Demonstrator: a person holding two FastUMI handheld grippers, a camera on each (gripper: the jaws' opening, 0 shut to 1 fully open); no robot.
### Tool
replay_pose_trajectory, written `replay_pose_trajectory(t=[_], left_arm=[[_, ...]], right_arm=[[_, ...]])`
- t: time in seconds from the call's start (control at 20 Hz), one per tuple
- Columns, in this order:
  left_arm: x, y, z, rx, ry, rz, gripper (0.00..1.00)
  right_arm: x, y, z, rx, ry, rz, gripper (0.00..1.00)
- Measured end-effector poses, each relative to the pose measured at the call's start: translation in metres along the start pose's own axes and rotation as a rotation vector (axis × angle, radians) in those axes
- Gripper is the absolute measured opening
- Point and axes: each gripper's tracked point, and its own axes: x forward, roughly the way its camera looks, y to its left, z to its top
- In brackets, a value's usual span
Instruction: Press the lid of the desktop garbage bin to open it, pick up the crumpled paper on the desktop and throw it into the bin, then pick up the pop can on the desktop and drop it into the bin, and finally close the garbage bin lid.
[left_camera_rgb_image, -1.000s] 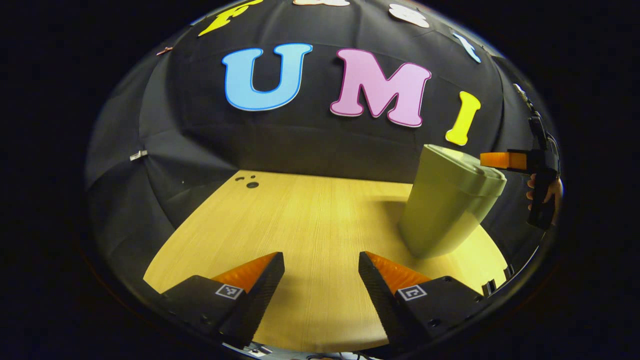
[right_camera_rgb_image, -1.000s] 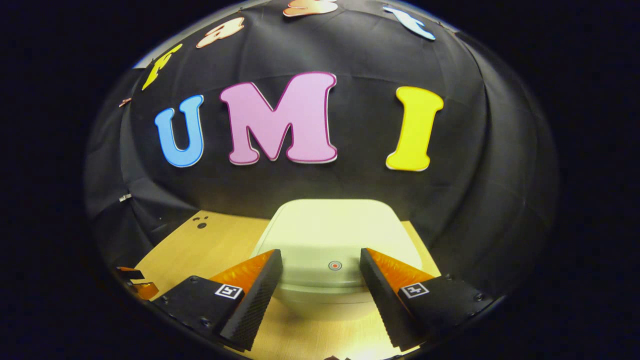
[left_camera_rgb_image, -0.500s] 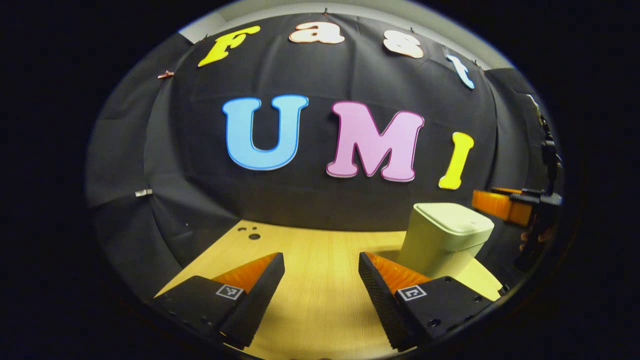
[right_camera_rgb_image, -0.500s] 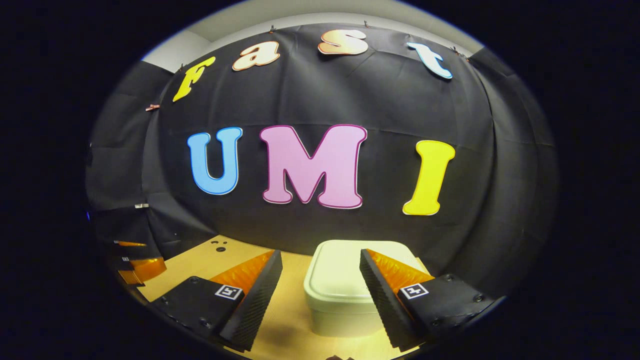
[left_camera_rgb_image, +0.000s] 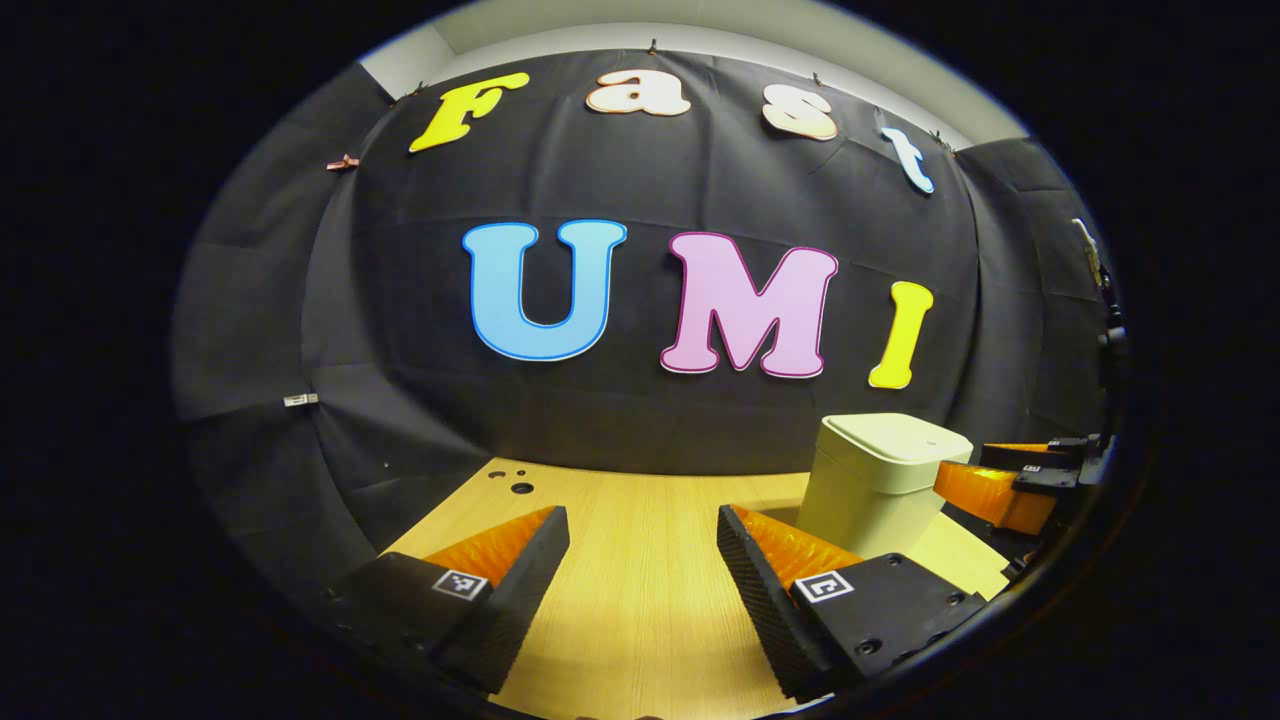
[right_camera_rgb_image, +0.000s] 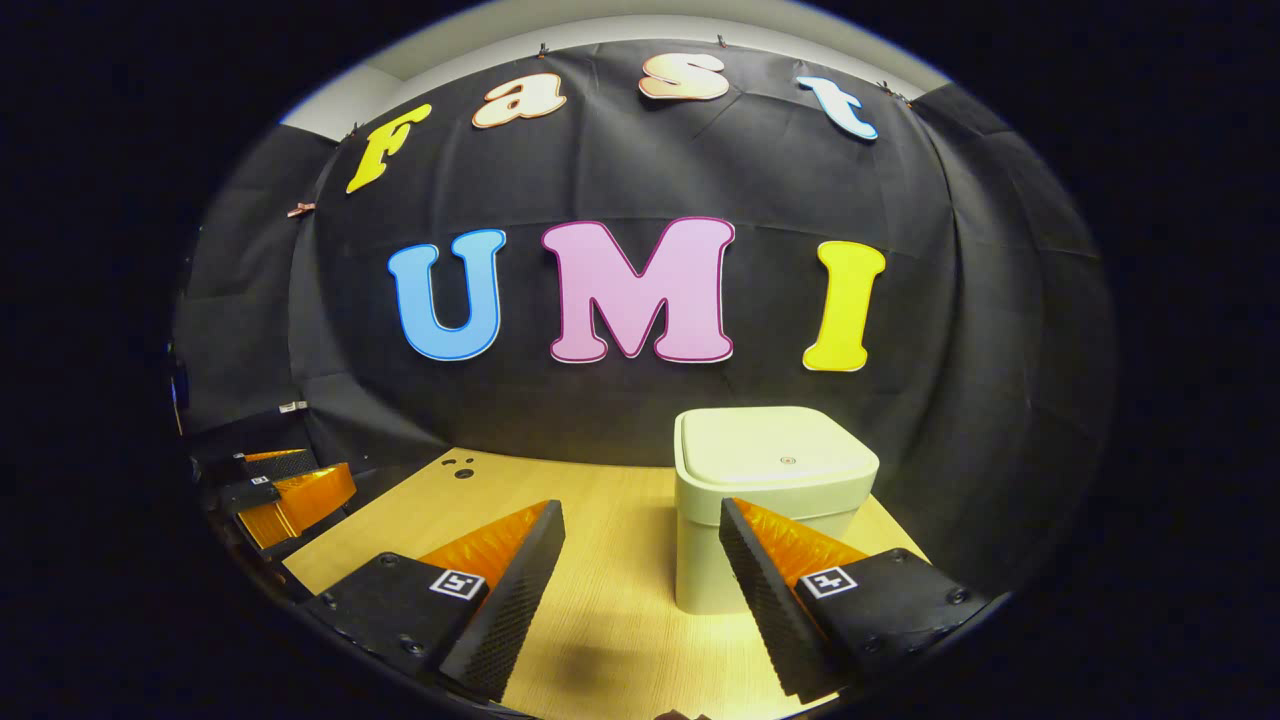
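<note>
Right gripper (right_camera_rgb_image: 640, 570) agape before bin (right_camera_rgb_image: 770, 490)

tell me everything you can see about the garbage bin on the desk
The garbage bin is a pale, cream-coloured box with rounded corners, plastic by the look of it. Its lid is shut and sits flat, slightly wider than the body, with a small round mark near its front edge. It stands upright on the wooden desk, toward the back near the black cloth wall. Nothing touches it: the right gripper hangs open in front of it, and the left gripper is open off to its side.
</note>
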Motion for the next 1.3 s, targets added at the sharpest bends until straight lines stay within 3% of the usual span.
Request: replay_pose_trajectory(t=[0.55, 1.3], left_arm=[[-0.028, 0.016, -0.016, 0.015, 0.017, 0.007, 0.96], [-0.045, 0.028, -0.039, 0.021, 0.055, -0.013, 0.96]], right_arm=[[-0.033, 0.007, -0.021, 0.006, 0.023, -0.026, 0.98], [-0.044, 0.029, -0.034, -0.007, 0.036, -0.011, 0.98]])
